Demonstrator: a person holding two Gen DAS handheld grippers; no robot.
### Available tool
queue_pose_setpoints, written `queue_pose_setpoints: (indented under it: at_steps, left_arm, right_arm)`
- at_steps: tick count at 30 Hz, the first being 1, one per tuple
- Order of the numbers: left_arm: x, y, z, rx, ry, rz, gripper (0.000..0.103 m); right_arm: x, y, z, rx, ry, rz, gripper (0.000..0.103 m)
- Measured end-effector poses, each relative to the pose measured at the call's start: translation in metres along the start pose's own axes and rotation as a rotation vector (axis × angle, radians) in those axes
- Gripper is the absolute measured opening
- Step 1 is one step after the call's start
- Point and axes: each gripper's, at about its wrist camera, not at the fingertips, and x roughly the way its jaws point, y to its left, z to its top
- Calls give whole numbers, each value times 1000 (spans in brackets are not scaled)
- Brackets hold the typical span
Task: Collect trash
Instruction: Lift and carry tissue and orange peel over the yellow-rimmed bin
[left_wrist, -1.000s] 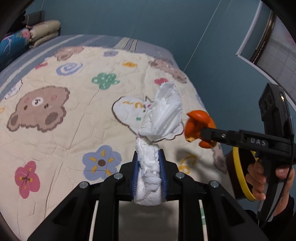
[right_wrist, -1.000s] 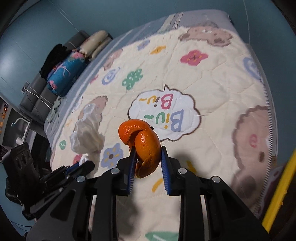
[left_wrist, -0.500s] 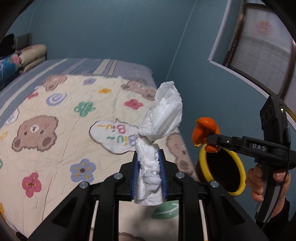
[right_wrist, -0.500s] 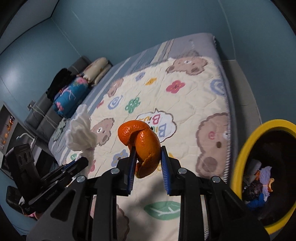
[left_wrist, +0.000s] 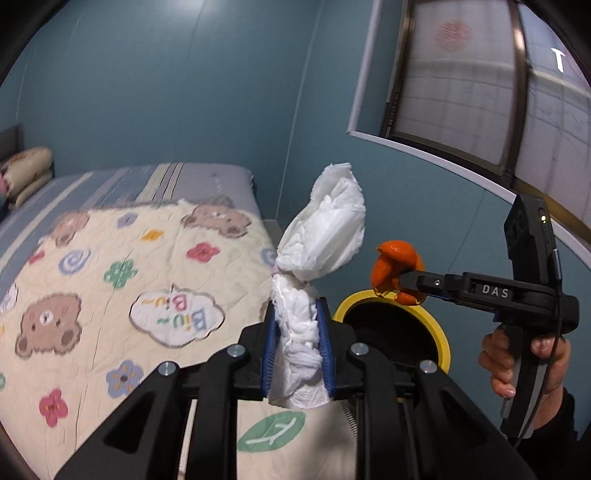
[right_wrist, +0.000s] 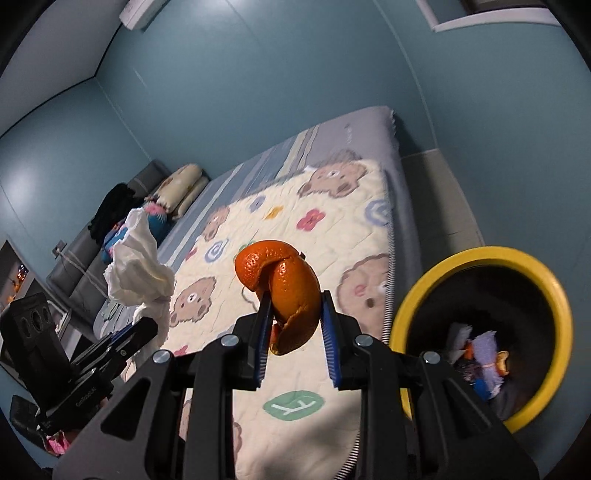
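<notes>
My left gripper (left_wrist: 297, 325) is shut on a crumpled white tissue (left_wrist: 321, 240) that sticks up above the jaws; the tissue also shows in the right wrist view (right_wrist: 138, 266). My right gripper (right_wrist: 295, 314) is shut on an orange peel (right_wrist: 286, 291), which also shows in the left wrist view (left_wrist: 395, 266) above the bin's rim. A yellow-rimmed black trash bin (right_wrist: 532, 273) stands on the floor beside the bed, with several bits of trash inside. It also shows in the left wrist view (left_wrist: 439, 332) just beyond my left gripper.
A bed with a cream bear-and-flower quilt (left_wrist: 110, 280) fills the left. Pillows (right_wrist: 181, 188) and dark clothes lie at its far end. Teal walls surround it, with a window (left_wrist: 480, 81) at the upper right. A strip of floor (right_wrist: 439, 206) runs beside the bed.
Both grippers have lifted and swung right, off the bed toward the bin. The bin has come into fuller view in both views. Both grips are unchanged.
</notes>
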Motion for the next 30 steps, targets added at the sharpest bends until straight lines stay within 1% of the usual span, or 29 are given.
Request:
queue_pose_setpoints:
  at_steps: [6, 15, 18, 25, 27, 30]
  left_arm:
    - [18, -33, 12, 65, 11, -21, 19]
    - [49, -67, 18, 131, 40, -39, 19]
    - [65, -76, 18, 142, 59, -48, 19]
    - [111, -90, 11, 155, 116, -53, 19]
    - [127, -89, 7, 147, 142, -56, 19]
    - [152, -91, 1, 140, 187, -68, 19]
  right_arm:
    - [-27, -33, 5, 32, -42, -40, 25]
    - [-48, -81, 4, 88, -88, -109, 25]
    - [-47, -96, 2, 111, -91, -129, 25]
    - [-32, -129, -4, 153, -92, -216, 25]
    - [-28, -138, -6, 172, -89, -229, 25]
    - [-21, -149, -8, 173, -91, -278, 25]
